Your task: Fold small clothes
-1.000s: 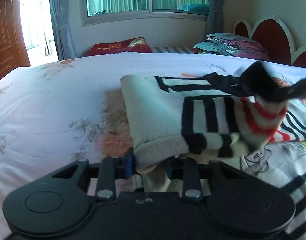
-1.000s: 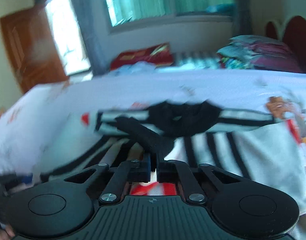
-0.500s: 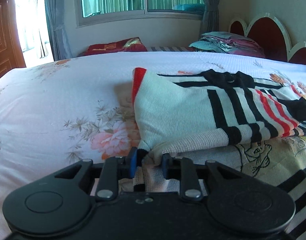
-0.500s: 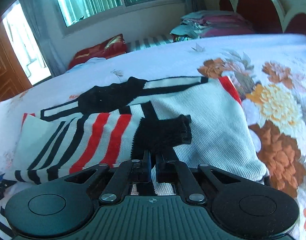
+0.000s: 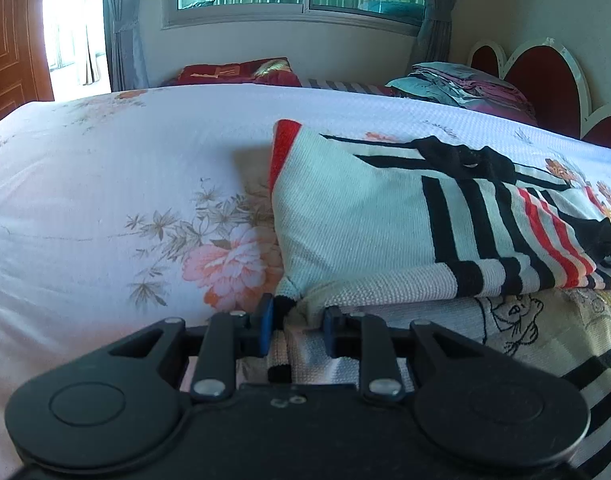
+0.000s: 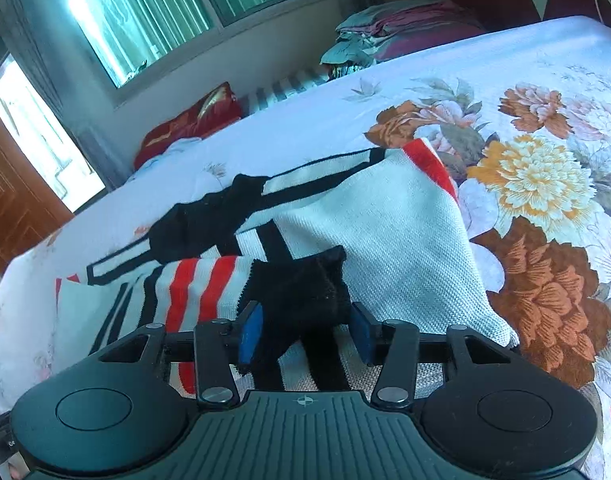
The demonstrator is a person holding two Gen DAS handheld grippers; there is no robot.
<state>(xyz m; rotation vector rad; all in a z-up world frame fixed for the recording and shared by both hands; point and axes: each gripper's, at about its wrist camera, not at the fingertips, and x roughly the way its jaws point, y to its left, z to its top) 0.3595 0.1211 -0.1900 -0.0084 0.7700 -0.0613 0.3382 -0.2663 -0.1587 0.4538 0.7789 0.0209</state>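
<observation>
A small knit sweater (image 5: 357, 224), cream with black and red stripes, lies on the bed with its sleeve folded across the body. My left gripper (image 5: 297, 326) is open at the sweater's near left fold, with cloth lying loose between its fingers. In the right wrist view the same sweater (image 6: 385, 240) shows, with its black cuff (image 6: 305, 288) lying on top. My right gripper (image 6: 305, 334) is open, its blue pads standing either side of the black cuff without pinching it.
The floral bedsheet (image 5: 105, 200) covers the bed. A pile of folded clothes (image 5: 461, 84) and a red pillow (image 5: 237, 72) lie at the far edge. A red scalloped headboard (image 5: 545, 76) stands at the right.
The sleeve was carried across and laid flat over the sweater body. Both grippers have opened and let go of the cloth; the right one opened in the last half second.
</observation>
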